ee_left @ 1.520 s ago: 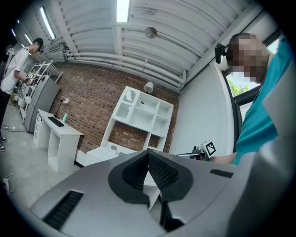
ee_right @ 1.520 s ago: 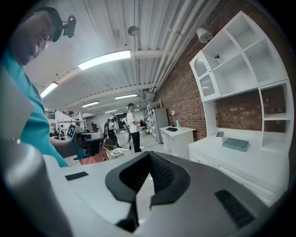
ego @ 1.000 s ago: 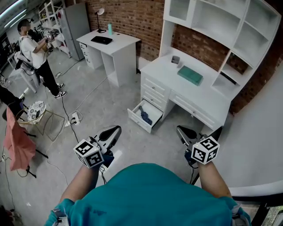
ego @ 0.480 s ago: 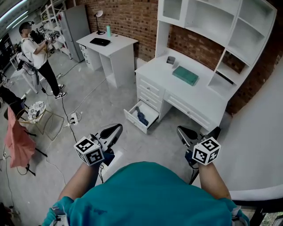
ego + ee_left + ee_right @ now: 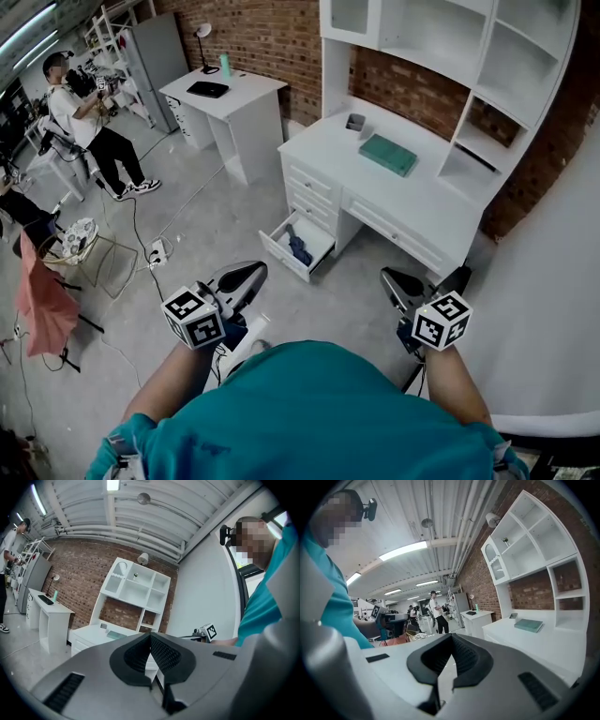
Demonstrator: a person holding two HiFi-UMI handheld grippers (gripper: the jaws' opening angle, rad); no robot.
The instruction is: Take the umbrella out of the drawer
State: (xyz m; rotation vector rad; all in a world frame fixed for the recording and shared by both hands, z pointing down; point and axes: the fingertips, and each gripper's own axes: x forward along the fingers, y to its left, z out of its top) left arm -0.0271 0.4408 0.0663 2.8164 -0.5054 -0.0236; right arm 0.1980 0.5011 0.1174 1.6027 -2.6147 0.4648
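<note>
The bottom drawer of the white desk stands pulled out, and a dark blue folded umbrella lies inside it. My left gripper is held above the floor, short of the drawer and to its lower left, shut with nothing in it. My right gripper hovers to the drawer's right, near the desk's front, also shut and empty. In the left gripper view the left gripper points toward the desk. The right gripper has the desk top at its right in its own view.
A teal book and a grey cup lie on the desk under a white shelf unit. A smaller white desk stands at the back left. A person stands far left. Cables and a power strip cross the floor.
Both grippers and the head have moved forward, so the desk and open drawer sit closer and more central. The person at far left has taken a wider stance. Both grippers stay shut.
</note>
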